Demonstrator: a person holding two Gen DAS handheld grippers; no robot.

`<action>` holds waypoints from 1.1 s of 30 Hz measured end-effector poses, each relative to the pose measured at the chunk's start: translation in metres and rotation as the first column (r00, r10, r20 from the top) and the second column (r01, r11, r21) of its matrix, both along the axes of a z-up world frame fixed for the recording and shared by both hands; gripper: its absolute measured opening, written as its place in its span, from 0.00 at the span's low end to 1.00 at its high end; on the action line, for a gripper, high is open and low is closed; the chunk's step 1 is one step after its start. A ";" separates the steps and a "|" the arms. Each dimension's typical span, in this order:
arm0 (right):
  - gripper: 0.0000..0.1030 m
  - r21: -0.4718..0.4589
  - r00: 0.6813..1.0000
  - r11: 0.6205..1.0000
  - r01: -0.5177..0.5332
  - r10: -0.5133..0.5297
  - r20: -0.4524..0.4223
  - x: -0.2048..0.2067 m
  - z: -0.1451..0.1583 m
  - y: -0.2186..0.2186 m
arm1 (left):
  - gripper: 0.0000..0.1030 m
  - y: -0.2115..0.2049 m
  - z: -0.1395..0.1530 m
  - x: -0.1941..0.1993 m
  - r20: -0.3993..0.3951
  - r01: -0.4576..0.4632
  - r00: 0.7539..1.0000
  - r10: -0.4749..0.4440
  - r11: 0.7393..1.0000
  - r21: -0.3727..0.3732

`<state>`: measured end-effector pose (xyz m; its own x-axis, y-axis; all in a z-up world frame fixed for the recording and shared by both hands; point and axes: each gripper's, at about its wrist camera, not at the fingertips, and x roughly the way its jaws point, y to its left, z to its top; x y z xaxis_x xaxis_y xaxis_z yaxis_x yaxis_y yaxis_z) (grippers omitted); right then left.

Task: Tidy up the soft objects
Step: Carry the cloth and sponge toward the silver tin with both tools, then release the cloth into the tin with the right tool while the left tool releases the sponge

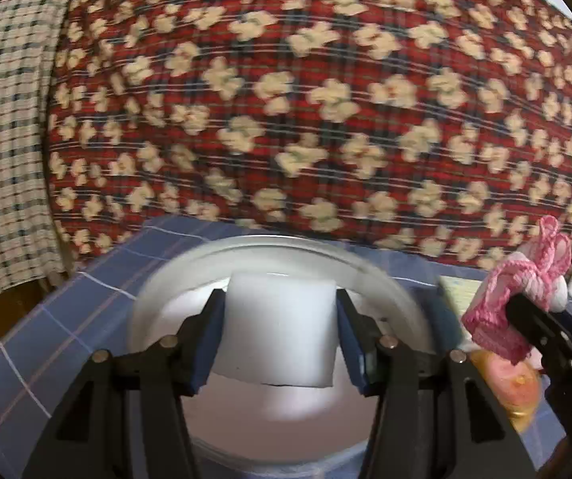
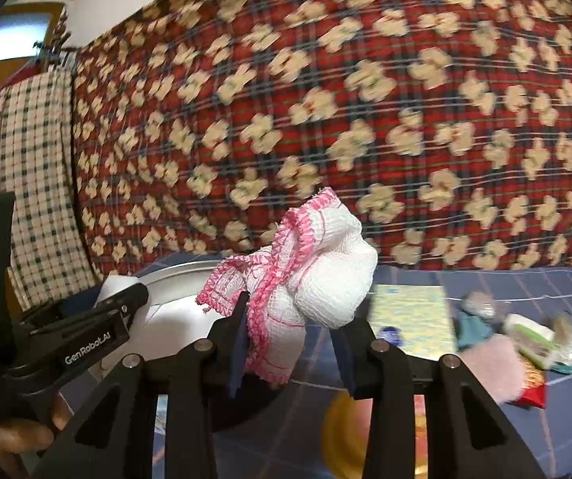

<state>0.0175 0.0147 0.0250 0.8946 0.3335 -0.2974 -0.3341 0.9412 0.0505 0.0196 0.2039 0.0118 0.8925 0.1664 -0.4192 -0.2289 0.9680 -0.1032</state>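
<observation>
Left hand-held gripper (image 1: 280, 335): low centre of the left wrist view, its blue pads pressed on both sides of a white foam block (image 1: 278, 329); it also shows at the lower left of the right wrist view, held by a hand (image 2: 14, 435).
Foam block: squeezed between the left pads, hanging over the bowl (image 1: 158, 319); only a white corner shows past the left hand-held gripper in the right wrist view.
Right hand-held gripper (image 2: 286, 345): low centre of the right wrist view, closed on a gauze cloth (image 2: 310, 275); from the left wrist view it enters at the right edge.
Gauze cloth: white mesh with a pink frilled edge, bunched and standing up out of the right jaws; the frill drapes down over the left pad.
Bowl: round, pale and shiny, on the bench (image 1: 46, 343) below the foam block; left of centre in the right wrist view.
Bench: covered in a blue cloth with thin pale check lines.
Yellow mat (image 2: 410, 319): flat on the bench, right of centre in the right wrist view.
Clutter (image 2: 525, 347): a blurred heap of small soft things at the right of the right wrist view, apart from both cloth and bowl.
Backdrop (image 2: 366, 99): red plaid fabric with cream flowers, filling the upper part of both views.
Checked towel (image 1: 6, 139): hanging at the left edge.
</observation>
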 end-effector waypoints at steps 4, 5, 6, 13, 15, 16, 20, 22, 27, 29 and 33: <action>0.40 -0.040 0.999 0.999 -0.037 0.036 -0.026 0.022 -0.004 0.033 | 0.51 0.016 -0.007 0.010 -0.033 -0.040 0.999 0.040 0.999 -0.008; 0.40 -0.049 0.998 0.998 -0.046 0.045 -0.036 0.027 -0.006 0.041 | 0.51 0.017 -0.009 0.012 -0.039 -0.049 0.998 0.049 0.999 -0.002; 0.40 -0.053 0.998 0.997 -0.053 0.051 -0.044 0.030 -0.009 0.046 | 0.51 0.018 -0.011 0.014 -0.047 -0.061 0.997 0.062 0.998 0.010; 0.40 -0.092 0.994 0.992 -0.083 0.076 -0.079 0.043 -0.030 0.062 | 0.52 0.022 -0.024 0.025 -0.093 -0.082 0.992 0.084 0.996 0.022; 0.40 -0.090 0.992 0.992 -0.088 0.079 -0.097 0.046 -0.033 0.060 | 0.52 0.022 -0.029 0.029 -0.111 -0.082 0.990 0.083 0.996 0.019; 0.40 -0.089 0.991 0.992 -0.091 0.081 -0.108 0.047 -0.035 0.060 | 0.52 0.022 -0.030 0.029 -0.115 -0.081 0.990 0.083 0.996 0.021; 0.40 -0.122 0.990 0.988 -0.098 0.085 -0.109 0.048 -0.039 0.064 | 0.52 0.023 -0.032 0.029 -0.121 -0.092 0.988 0.095 0.995 0.029; 0.41 -0.143 0.992 0.984 -0.102 0.090 -0.091 0.045 -0.039 0.068 | 0.52 0.023 -0.033 0.029 -0.127 -0.096 0.987 0.099 0.995 0.031; 0.41 -0.179 0.991 0.977 -0.114 0.100 -0.088 0.042 -0.042 0.075 | 0.52 0.022 -0.037 0.031 -0.140 -0.100 0.984 0.106 0.994 0.048; 0.41 -0.174 0.991 0.978 -0.115 0.100 -0.092 0.043 -0.042 0.074 | 0.52 0.022 -0.038 0.031 -0.143 -0.103 0.984 0.110 0.993 0.052; 0.43 -0.163 0.987 0.977 -0.137 0.121 -0.109 0.044 -0.043 0.073 | 0.53 0.022 -0.040 0.032 -0.157 -0.108 0.981 0.116 0.993 0.057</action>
<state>0.0619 0.0876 -0.0175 0.8111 0.3814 -0.4434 -0.4545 0.8882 -0.0675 0.0521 0.2259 -0.0286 0.7891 0.2846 -0.5443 -0.3457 0.9383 -0.0106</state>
